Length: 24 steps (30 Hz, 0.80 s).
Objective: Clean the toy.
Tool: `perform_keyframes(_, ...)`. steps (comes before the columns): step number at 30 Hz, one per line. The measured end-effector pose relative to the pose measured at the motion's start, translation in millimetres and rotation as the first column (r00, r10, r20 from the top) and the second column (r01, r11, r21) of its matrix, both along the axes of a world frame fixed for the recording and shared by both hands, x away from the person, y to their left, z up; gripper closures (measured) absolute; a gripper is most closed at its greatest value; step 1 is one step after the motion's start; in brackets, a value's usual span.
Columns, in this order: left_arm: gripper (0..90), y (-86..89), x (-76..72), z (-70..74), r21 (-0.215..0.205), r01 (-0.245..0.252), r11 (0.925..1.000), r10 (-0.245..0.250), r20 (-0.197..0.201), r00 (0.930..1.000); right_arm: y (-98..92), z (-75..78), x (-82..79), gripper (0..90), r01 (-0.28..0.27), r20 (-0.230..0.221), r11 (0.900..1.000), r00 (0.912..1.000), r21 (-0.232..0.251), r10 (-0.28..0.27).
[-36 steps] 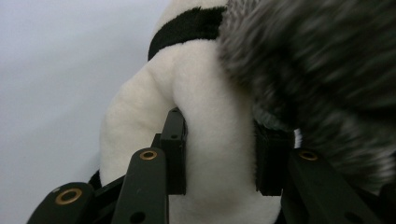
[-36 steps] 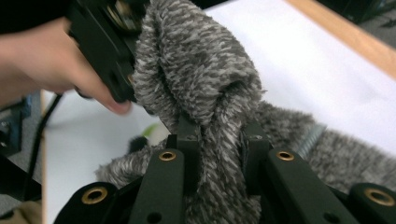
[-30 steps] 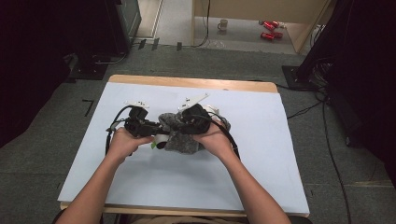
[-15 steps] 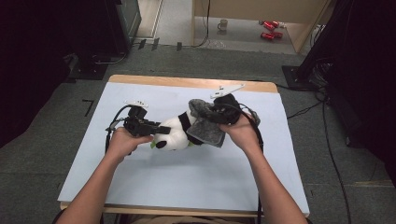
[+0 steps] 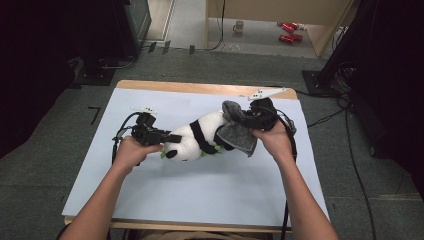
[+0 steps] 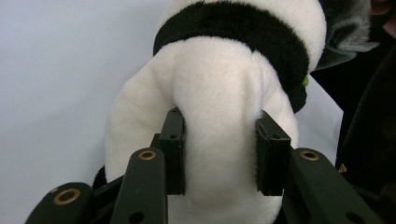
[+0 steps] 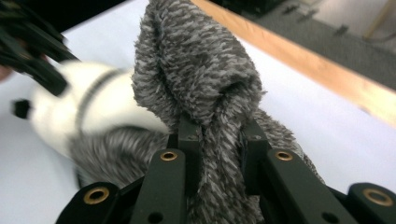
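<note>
Panda (image 6: 224, 93) pinched between left jaws; cloth (image 7: 201, 84) between right jaws.

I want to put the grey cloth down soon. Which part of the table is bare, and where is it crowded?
The table is bare along its near edge, between the two forearms, and at the far left corner behind the left claw. The middle is crowded: the panda lies there, with the grey cloth in the right claw beside it.
</note>
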<state>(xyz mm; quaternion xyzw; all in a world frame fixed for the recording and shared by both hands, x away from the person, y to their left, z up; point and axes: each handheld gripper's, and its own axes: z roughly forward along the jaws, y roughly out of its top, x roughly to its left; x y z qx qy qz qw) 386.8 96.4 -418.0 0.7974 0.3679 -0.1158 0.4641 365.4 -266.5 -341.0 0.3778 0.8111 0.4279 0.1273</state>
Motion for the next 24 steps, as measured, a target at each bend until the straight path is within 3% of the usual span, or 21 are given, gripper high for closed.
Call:
perform_keyframes(5,62.9,-1.2,-0.5,1.9,0.005,0.000,1.0000,0.000,0.005,1.0000,24.4,18.9,-9.3,77.1,-0.080,0.041,0.996,0.9960,0.028,0.079)
perform_keyframes(9,62.9,-1.5,-0.5,3.0,0.007,0.004,1.0000,-0.004,0.007,1.0000,53.0,22.3,-13.7,77.1,-0.152,0.047,0.987,0.9875,0.048,0.150)
perform_keyframes(19,62.8,-0.4,-0.5,4.2,0.010,0.002,0.9999,-0.002,0.009,1.0000,120.4,-11.8,-16.4,77.0,-0.272,-0.027,0.962,0.9618,0.015,0.273)
perform_keyframes(24,62.7,-1.8,-1.3,3.6,0.019,0.003,0.9998,-0.003,0.006,1.0000,122.5,-25.3,-11.0,77.1,-0.258,-0.043,0.966,0.9653,-0.012,0.257)
